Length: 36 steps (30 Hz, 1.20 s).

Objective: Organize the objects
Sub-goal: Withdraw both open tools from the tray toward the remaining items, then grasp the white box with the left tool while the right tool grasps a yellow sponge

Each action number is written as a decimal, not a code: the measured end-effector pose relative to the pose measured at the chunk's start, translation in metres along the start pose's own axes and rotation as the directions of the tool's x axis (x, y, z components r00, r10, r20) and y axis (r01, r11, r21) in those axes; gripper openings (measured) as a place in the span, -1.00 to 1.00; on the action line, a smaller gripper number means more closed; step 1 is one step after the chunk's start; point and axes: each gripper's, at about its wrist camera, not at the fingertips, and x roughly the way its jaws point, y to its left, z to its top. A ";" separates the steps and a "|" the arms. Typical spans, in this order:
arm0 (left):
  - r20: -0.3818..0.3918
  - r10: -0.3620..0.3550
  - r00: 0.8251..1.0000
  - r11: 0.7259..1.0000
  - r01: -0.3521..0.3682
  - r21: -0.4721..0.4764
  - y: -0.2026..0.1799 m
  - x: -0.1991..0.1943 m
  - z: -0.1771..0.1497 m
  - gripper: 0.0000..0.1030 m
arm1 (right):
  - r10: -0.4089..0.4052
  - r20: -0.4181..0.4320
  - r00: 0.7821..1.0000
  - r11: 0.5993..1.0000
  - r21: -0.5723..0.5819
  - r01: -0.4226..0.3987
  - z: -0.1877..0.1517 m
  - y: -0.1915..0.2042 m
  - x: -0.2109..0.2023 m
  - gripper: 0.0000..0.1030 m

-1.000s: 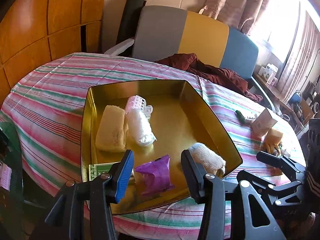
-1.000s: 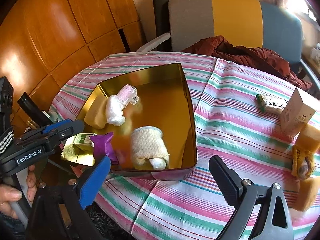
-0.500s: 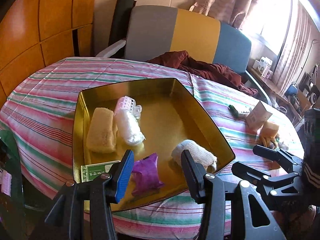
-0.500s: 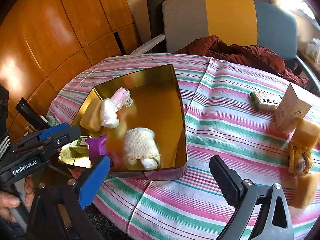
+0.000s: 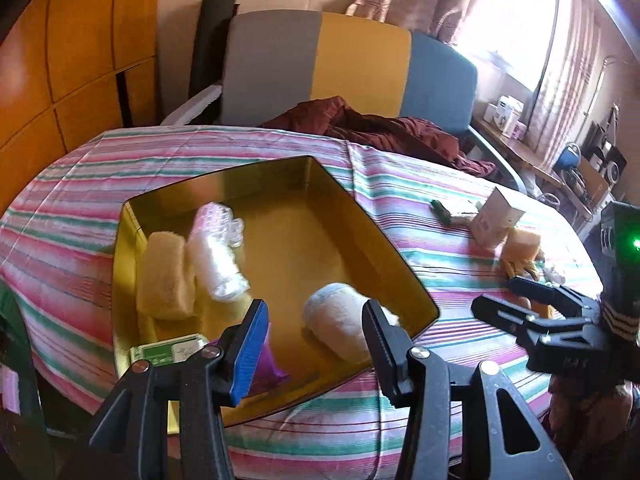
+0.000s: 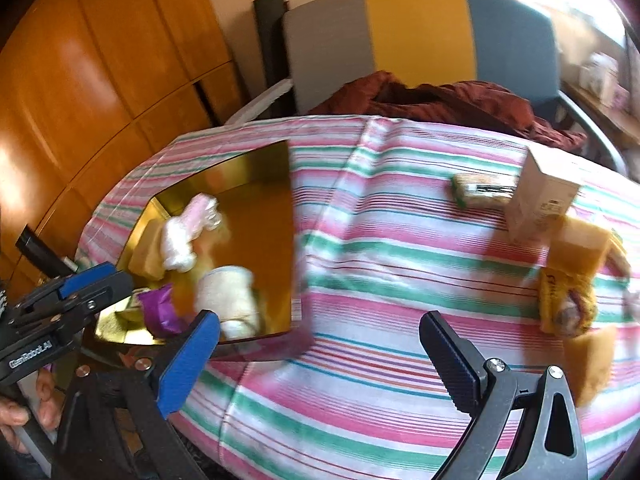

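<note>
A gold tin tray (image 5: 394,256) (image 6: 286,184) sits on the striped tablecloth. It holds a yellow sponge (image 5: 162,276), a clear wrapped roll (image 5: 214,264), a white bandage roll (image 5: 340,316) (image 6: 226,296), a purple packet (image 5: 266,368) (image 6: 158,312) and a green card (image 5: 166,354). My left gripper (image 5: 314,344) is open and empty, held back over the tray's near edge. My right gripper (image 6: 320,364) is open and empty above the cloth right of the tray. A white box (image 6: 540,200), a green packet (image 6: 480,194) and yellow sponges (image 6: 576,272) lie on the cloth to the right.
A grey, yellow and blue chair (image 5: 348,68) with a dark red cloth (image 5: 380,128) stands behind the table. Wooden panelling (image 6: 100,80) fills the left. Shelves with clutter (image 5: 580,160) stand at the far right by the window.
Both grippers have pulled back from the tray and stayed open. The right wrist view has swung right, so the tray sits further left and the loose items show closer.
</note>
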 end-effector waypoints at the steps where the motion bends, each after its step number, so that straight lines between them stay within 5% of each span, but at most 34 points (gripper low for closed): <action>1: -0.002 -0.008 1.000 1.000 0.008 0.010 -0.004 0.001 0.002 -0.04 | -0.015 0.004 1.000 1.000 0.010 0.015 0.000 -0.007 -0.003 0.96; 11: -0.024 -0.088 0.996 0.989 0.090 0.114 -0.057 0.020 0.024 -0.04 | -0.196 0.034 0.980 0.972 0.136 0.190 0.006 -0.099 -0.043 0.96; 22: -0.064 -0.201 0.978 0.959 0.209 0.192 -0.131 0.052 0.050 0.45 | -0.357 0.057 0.932 0.915 0.223 0.337 0.017 -0.185 -0.085 0.96; 27: -0.090 -0.240 0.967 0.941 0.254 0.224 -0.172 0.069 0.065 0.55 | -0.391 0.048 0.919 0.896 0.249 0.368 0.014 -0.213 -0.086 0.97; 36: -0.136 -0.279 0.951 0.915 0.306 0.261 -0.247 0.111 0.092 0.66 | -0.363 0.031 0.931 0.891 0.305 0.337 0.000 -0.239 -0.079 0.97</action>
